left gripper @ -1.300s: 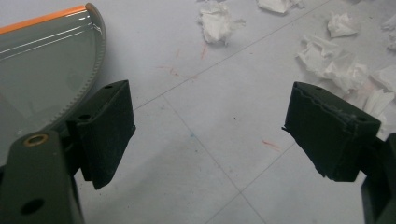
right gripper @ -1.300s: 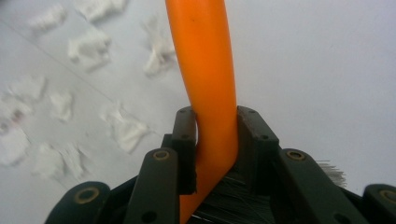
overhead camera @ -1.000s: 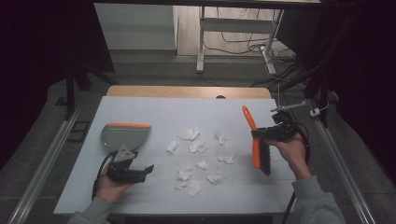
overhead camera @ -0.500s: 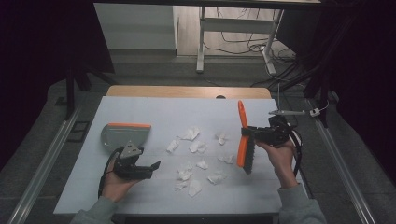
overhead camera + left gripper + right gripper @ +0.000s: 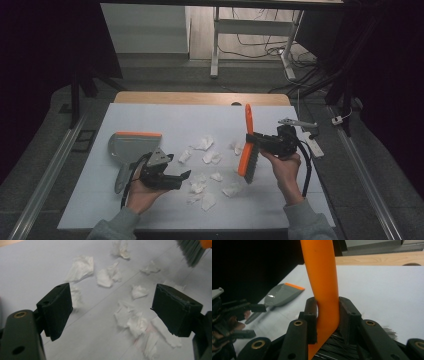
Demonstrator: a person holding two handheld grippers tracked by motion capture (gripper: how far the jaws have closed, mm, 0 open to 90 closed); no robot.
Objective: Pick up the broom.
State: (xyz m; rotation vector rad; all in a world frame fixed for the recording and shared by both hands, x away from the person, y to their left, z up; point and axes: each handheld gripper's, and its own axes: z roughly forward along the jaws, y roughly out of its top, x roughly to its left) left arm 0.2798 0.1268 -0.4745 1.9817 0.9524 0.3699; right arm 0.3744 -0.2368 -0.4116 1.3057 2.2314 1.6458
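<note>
Table [image 5: 150, 115]: a pale sheet covers it across the middle of the high view, with a strip of bare wood along the far edge.

Dustpan [image 5: 131, 146]: grey with an orange lip, lying flat at centre left of the high view, handle toward the person. It appears again at middle left of the right gripper view [image 5: 283, 293]. No scrap lies in it.

Brush [image 5: 247, 145]: orange handle pointing up the frame, dark bristles low, right of centre in the high view. The bristles hang near the right edge of the scrap field; whether they touch the table cannot be told. Its bristle tip shows at the upper right corner of the left gripper view [image 5: 191, 251].

Right gripper [image 5: 257, 141]: closed on the brush, jaws clamped on either side of the orange handle just above the bristles, as the right gripper view [image 5: 327, 322] shows clearly.

Left gripper [image 5: 182, 177]: lower left of centre in the high view, just right of the dustpan handle. Its jaws stand wide apart with nothing between them, seen in the left gripper view [image 5: 111, 312].

Paper scraps [image 5: 210, 157]: white torn pieces scattered between the two grippers at frame centre, loose and well spread [image 5: 107, 277].

Progress, as judged: the brush is in hand, but the sweeping looks barely begun. The scraps remain ungathered, the dustpan has not been picked up, and everything has yet to be swept into it.
</note>
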